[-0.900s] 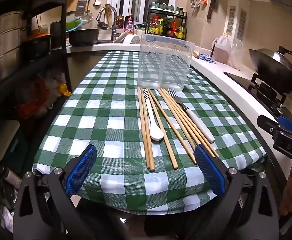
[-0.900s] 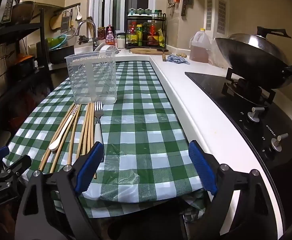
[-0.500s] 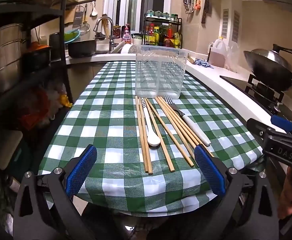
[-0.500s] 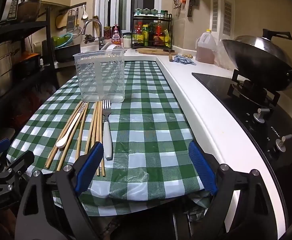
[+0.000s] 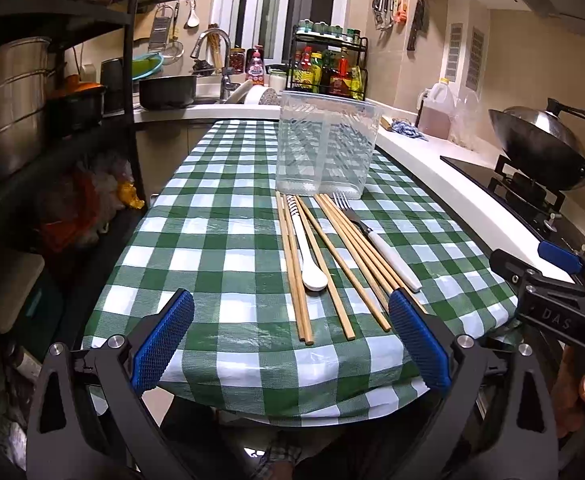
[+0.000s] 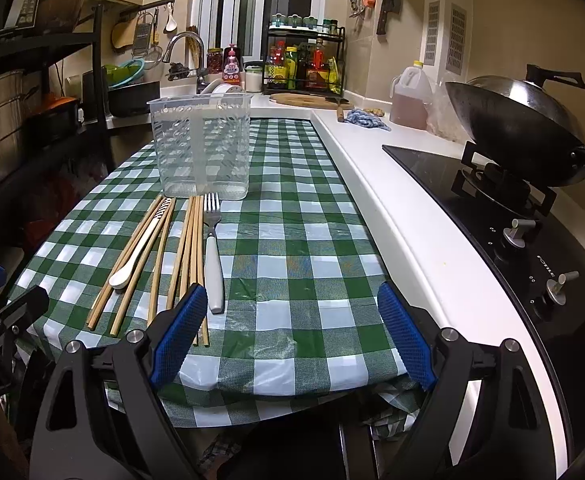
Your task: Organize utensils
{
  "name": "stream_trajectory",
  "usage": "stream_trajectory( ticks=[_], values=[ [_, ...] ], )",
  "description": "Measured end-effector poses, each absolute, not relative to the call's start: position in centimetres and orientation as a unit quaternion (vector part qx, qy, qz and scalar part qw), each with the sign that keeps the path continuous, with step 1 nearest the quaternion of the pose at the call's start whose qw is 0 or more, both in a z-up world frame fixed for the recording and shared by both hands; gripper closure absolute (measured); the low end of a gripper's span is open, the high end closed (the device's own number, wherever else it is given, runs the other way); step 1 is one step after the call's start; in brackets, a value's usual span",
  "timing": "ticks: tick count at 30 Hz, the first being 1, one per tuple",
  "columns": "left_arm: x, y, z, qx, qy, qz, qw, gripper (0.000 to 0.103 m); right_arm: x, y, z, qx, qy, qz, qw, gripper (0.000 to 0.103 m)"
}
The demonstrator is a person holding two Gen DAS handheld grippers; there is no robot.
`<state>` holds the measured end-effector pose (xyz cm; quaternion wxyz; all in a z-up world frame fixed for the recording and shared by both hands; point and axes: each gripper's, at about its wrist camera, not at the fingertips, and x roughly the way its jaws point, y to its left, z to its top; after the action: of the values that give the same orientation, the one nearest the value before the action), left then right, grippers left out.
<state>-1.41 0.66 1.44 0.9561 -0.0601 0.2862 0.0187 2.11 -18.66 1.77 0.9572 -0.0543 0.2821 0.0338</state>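
Several wooden chopsticks [image 5: 334, 264], a white spoon [image 5: 307, 252] and a white-handled fork [image 5: 380, 242] lie side by side on the green checked tablecloth [image 5: 212, 240]. Behind them stands a clear plastic two-compartment utensil holder [image 5: 326, 146]. In the right wrist view the chopsticks [image 6: 190, 244], spoon [image 6: 136, 256], fork [image 6: 213, 252] and holder [image 6: 202, 150] lie to the left. My left gripper [image 5: 290, 342] is open and empty at the table's near edge. My right gripper [image 6: 288, 334] is open and empty, right of the utensils.
A white counter [image 6: 372, 184] runs along the table's right side, with a black stove [image 6: 492, 208] and a wok [image 6: 524, 128]. A dark shelf with pots [image 5: 12, 100] stands left. A sink and spice rack [image 5: 328, 68] are at the back.
Both grippers have drawn back and lowered a little; the table's near edge and utensils sit farther ahead. Both stay open and empty.
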Motion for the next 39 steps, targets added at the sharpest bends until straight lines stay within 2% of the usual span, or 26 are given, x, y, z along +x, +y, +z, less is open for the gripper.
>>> stream_trajectory(
  ticks=[28,33,39],
  values=[
    [-1.2,-0.6,1.2,-0.055,0.273,0.014,0.96,0.009,1.9,-18.6,2.2,-0.061,0.271,0.033,0.96,0.018],
    [-1.3,-0.4,1.2,-0.06,0.272,0.011,0.96,0.013,1.9,-18.6,2.2,-0.062,0.27,0.033,0.96,0.018],
    [-1.7,-0.2,1.3,-0.059,0.267,0.012,0.962,0.013,1.8,-18.4,2.3,-0.063,0.27,0.033,0.96,0.019]
  ],
)
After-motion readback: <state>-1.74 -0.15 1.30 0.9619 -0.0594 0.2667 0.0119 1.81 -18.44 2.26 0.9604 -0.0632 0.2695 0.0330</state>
